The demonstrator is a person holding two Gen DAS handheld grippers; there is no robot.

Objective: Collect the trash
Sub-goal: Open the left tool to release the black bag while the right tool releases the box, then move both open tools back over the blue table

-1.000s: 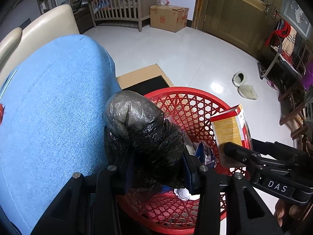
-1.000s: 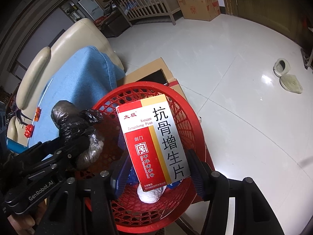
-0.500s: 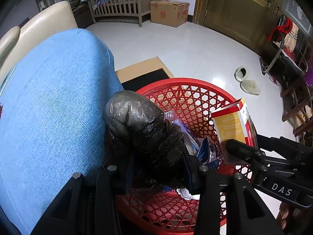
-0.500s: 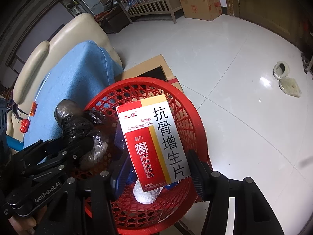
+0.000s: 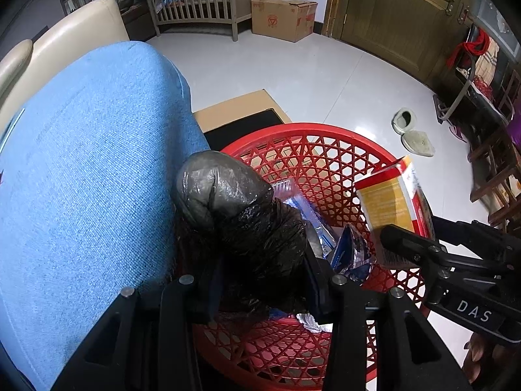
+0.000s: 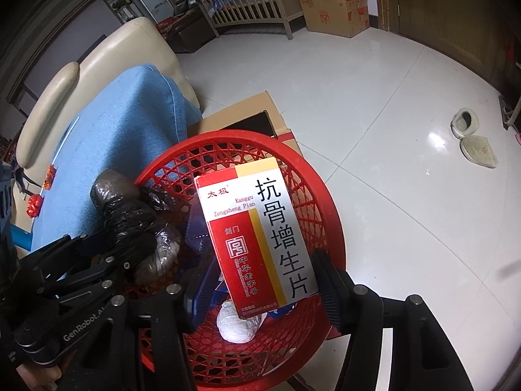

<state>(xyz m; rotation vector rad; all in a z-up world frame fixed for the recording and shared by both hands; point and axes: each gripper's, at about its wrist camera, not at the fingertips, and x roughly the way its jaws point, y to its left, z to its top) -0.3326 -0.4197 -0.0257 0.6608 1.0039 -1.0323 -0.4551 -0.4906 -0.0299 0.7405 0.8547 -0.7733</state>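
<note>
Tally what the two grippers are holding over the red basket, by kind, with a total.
Black plastic bag, held by the left gripper: 1
Red, white and yellow medicine box, held by the right gripper: 1
Total: 2, both above the red basket.

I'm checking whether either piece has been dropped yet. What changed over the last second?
Little changed. Both grippers drifted slightly further over the red basket, whose interior now shows more. The left gripper still clamps the black bag; the right gripper still clamps the medicine box. Nothing has been released.
</note>
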